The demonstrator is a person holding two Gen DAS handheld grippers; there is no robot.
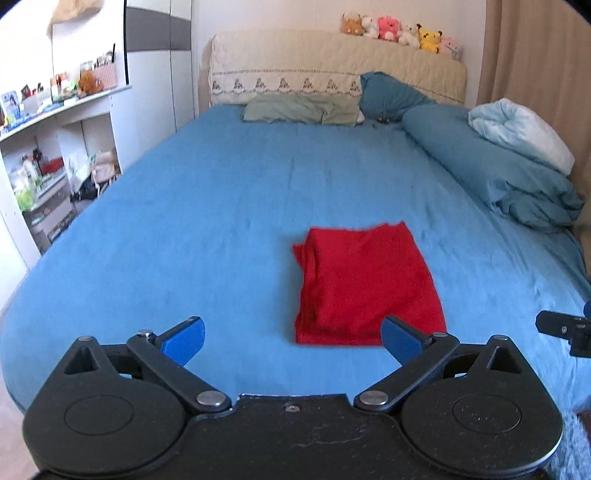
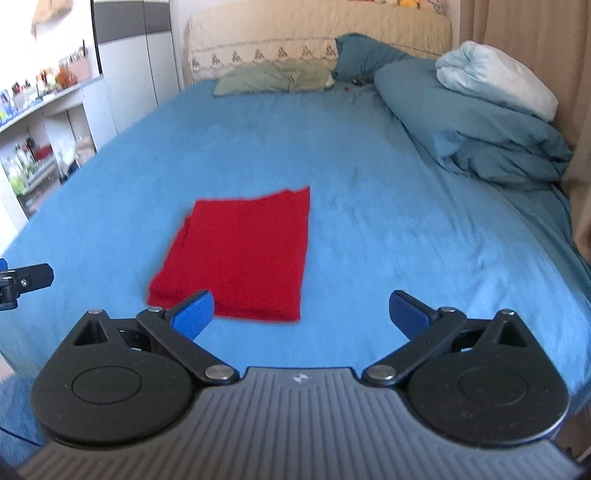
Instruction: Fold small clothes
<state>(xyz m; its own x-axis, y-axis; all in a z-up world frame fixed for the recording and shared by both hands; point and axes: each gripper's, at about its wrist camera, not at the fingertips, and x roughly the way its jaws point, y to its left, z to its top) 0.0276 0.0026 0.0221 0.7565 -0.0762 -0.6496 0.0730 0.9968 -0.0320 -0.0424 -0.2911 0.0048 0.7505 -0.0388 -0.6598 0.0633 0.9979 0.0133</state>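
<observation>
Cloth: red, folded flat on your bed, at 12 o'clock.
Left gripper: you hold it wide open, empty.
Right gripper: wide open, empty.

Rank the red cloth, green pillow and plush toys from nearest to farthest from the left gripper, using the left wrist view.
From the left gripper:
1. Red cloth, folded, just ahead, slightly right.
2. Green pillow, at the bed's head.
3. Plush toys, atop the headboard, farthest.

A big bed with a blue sheet, white shelves beside it, tan curtain opposite
</observation>
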